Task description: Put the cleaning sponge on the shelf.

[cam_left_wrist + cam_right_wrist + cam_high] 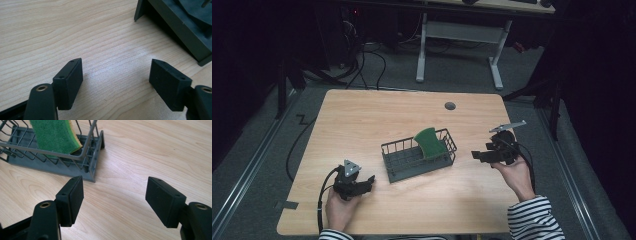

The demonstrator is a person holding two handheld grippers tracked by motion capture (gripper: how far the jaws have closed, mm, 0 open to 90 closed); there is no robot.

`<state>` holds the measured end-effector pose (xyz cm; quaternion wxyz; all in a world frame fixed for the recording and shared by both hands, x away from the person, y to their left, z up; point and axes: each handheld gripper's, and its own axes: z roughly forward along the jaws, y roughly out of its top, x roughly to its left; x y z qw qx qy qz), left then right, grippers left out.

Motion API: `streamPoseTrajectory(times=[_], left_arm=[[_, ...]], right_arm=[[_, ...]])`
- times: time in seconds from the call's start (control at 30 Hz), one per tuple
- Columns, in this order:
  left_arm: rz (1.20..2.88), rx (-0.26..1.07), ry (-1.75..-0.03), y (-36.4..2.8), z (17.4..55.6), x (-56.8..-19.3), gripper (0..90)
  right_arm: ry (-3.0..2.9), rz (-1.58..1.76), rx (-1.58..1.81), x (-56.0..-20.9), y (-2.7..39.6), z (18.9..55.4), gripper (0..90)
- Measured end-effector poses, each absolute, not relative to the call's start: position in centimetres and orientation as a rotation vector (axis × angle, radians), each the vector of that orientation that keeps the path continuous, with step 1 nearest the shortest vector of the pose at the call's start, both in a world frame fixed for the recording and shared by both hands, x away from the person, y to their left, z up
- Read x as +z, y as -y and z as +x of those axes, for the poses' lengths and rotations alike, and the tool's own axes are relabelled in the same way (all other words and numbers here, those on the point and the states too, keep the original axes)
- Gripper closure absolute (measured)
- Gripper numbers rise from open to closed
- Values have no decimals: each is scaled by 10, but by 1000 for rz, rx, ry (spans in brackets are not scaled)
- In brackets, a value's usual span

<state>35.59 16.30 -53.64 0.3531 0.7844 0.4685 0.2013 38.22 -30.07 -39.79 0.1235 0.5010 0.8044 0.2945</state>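
Your left hand-held gripper [371, 179] rests low on the surface [362, 120], jaws spread wide with nothing but bare wood between them. In the left gripper view [116, 78] the dark base of the rack [180, 30] sits ahead and off to the right of those jaws, apart from them, its near corner just past the right jaw's tip.

Your right hand-held gripper [476, 155] is released too, jaws parted and empty, pointing at the rack [419, 155] from its far end. In the right gripper view [115, 195] the rack's [93, 170] corner sits just ahead of the left jaw, close but not touching.

The rack stands between your two grippers, near the middle of the surface. The sponge [430, 142] is in it, at the end nearer your right gripper, leaning tilted against the wire wall with its green face up. From the right gripper's camera the sponge [53, 135] shows a thin yellow edge under the green, propped on the wires.

Your hands [339, 207] grip both tools from below; a striped sleeve [532, 220] shows on the right arm.
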Motion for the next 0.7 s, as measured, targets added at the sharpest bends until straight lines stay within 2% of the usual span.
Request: streamPoseTrajectory(times=[0.3, 0.7], left_arm=[[2029, 521, -1211, -163, 356, -536, 277], [2029, 522, -1212, -163, 356, -536, 277]], right_arm=[[-2290, 1504, 891, -408, 320, 365, 327], [-2253, 1561, 941, -441, 336, 344, 340]])
